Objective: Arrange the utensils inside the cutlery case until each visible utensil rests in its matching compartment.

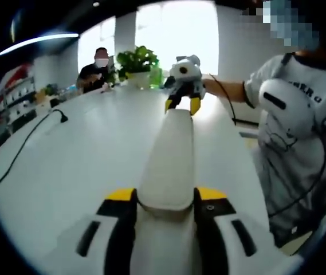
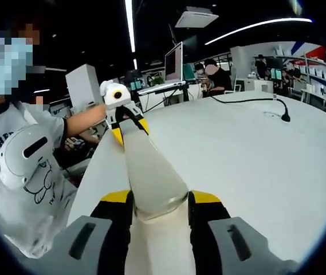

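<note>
Now | left hand-held gripper (image 1: 165, 197), right hand-held gripper (image 2: 161, 200) each clamp cutlery case (image 1: 171, 154) ends | shirt lettering unreadable

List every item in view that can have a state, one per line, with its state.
cutlery case: closed, held off the table by both ends.
left gripper: shut on the cutlery case's near end.
right gripper: shut on the cutlery case's other end.
white table: bare under the case.
black cable: lying loose across the table.
monitor: screen angled away, cannot tell if on.
</note>
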A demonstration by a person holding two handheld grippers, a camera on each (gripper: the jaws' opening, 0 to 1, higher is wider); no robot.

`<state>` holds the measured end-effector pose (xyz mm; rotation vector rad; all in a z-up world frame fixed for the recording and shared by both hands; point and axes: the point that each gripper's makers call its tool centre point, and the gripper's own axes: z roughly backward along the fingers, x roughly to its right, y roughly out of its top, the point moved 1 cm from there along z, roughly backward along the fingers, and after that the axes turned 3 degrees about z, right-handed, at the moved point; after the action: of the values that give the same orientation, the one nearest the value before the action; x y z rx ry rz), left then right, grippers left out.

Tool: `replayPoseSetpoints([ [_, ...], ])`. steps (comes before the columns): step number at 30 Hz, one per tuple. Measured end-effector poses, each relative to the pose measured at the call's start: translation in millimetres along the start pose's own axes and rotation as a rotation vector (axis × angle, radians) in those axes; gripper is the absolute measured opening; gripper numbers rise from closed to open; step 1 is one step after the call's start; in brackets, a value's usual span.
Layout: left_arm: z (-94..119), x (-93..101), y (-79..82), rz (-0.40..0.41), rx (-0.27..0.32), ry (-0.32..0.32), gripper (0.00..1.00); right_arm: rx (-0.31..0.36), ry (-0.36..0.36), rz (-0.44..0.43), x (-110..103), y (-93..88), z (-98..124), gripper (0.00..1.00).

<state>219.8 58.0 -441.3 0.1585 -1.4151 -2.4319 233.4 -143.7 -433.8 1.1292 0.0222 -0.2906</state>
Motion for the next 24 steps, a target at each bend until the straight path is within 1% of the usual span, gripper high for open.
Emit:
replayPoseSetpoints([
  [4, -0.8, 1.4, 1.7, -0.020, -0.021, -0.002, 0.41, 0.004, -0.008, -0.005, -2.8, 1.0, 2.8, 0.39],
  [8, -1.0, 3.0, 2.3, -0.028, -0.022, -0.006, 0.41, 0.008, -0.016, -0.017, -3.8, 3.1, 8.9, 0.39],
  [13, -1.1, 0.5, 2.8, -0.031, -0.024, -0.001, 0.42, -0.005, -0.027, -0.001, -2.5, 4.4, 11.7, 0.39],
  [17, -0.9, 0.1, 2.4, -0.034, -0.027, 0.002, 0.42, -0.014, -0.023, -0.013, 0.5, 0.9, 11.0, 0.39],
  [24, 0.5, -0.1, 1.3, -0.042, -0.037, 0.004, 0.42, -0.021, -0.023, -0.019, -2.3, -4.3, 8.2, 0.39],
])
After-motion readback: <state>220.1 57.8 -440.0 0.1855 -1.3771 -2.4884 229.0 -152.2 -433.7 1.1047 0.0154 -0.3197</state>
